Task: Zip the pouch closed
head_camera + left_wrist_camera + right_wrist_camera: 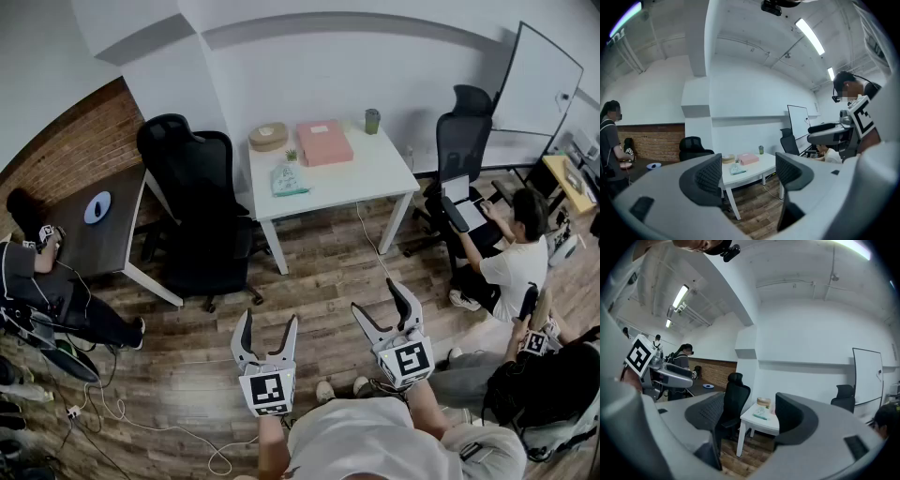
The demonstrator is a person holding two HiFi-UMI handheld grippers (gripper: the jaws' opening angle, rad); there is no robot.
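The pouch (287, 178), pale green and see-through, lies on the white table (375, 173) far ahead of me. It shows small in the left gripper view (737, 169) and in the right gripper view (761, 416). My left gripper (268, 322) is held out over the wooden floor, open, with nothing between its jaws. My right gripper (377, 300) is beside it, also open and empty. Both point level toward the table and are well short of it. In their own views the left gripper (747, 176) and the right gripper (747, 416) frame the distant table.
On the table also stand a pink box (324, 142), a round wooden container (268, 137) and a green cup (372, 121). A black office chair (197, 206) stands left of the table, a dark desk (94, 230) further left. People sit at the right and left. Cables lie on the floor.
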